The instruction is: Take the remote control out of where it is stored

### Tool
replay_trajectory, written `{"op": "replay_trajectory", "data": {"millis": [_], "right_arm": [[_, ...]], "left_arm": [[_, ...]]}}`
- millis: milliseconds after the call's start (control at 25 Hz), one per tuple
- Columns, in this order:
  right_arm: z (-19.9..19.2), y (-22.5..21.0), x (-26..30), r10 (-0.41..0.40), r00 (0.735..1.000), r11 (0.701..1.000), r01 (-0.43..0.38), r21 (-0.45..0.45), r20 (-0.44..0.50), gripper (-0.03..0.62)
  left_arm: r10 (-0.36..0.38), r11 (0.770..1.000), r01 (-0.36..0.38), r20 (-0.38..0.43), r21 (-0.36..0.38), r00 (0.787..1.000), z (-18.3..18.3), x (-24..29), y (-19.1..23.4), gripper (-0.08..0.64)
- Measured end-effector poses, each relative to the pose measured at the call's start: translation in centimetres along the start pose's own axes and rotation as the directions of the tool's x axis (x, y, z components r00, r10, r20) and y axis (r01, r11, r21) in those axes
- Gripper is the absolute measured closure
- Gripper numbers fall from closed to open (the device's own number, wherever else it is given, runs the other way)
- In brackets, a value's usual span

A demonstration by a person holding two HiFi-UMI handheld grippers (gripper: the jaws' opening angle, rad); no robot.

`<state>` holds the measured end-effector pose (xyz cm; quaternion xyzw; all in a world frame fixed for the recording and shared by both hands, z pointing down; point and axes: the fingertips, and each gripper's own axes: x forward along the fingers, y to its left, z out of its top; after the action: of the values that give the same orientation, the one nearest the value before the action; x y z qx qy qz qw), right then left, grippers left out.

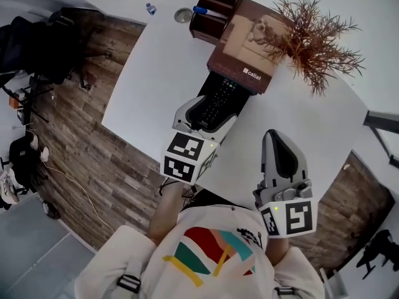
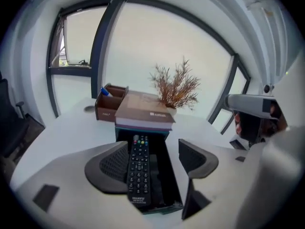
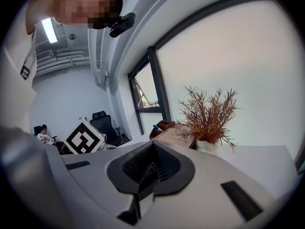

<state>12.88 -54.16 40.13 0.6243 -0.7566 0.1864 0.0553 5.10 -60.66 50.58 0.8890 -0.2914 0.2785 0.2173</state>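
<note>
A black remote control (image 1: 218, 98) (image 2: 139, 168) lies lengthwise in an open dark drawer (image 2: 172, 187) that sticks out from under a brown box (image 1: 246, 42). My left gripper (image 1: 211, 112) (image 2: 155, 161) hangs over the drawer with its jaws wide open. The remote lies between them, close beside the left pad (image 2: 112, 168) and well apart from the right pad; neither presses on it. My right gripper (image 1: 275, 139) (image 3: 151, 168) is shut with nothing in it, above the white table (image 1: 156, 73) to the right of the drawer.
A wooden desk organiser (image 1: 212, 11) with a blue pen stands behind the box. A dried brown plant (image 1: 312, 39) (image 3: 207, 116) sits at the box's right. Office chairs (image 1: 43, 42) stand on the wood floor left of the table.
</note>
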Motion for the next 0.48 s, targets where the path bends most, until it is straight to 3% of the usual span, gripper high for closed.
{"op": "replay_trajectory", "data": {"millis": [160, 480], "right_arm": [[-1.5, -1.7, 1.0, -0.016, 0.999, 0.999, 0.018, 0.034, -0.035, 0.592], [-4.1, -4.0, 2.2, -0.023, 0.995, 0.993, 0.033, 0.113, -0.092, 0.592]], "left_arm": [[0.056, 0.998, -0.054, -0.159, 0.017, 0.986, -2.5, 2.9, 1.5, 0.222], [0.065, 0.998, -0.060, -0.331, 0.027, 0.941, -4.9, 6.1, 2.5, 0.225]]}}
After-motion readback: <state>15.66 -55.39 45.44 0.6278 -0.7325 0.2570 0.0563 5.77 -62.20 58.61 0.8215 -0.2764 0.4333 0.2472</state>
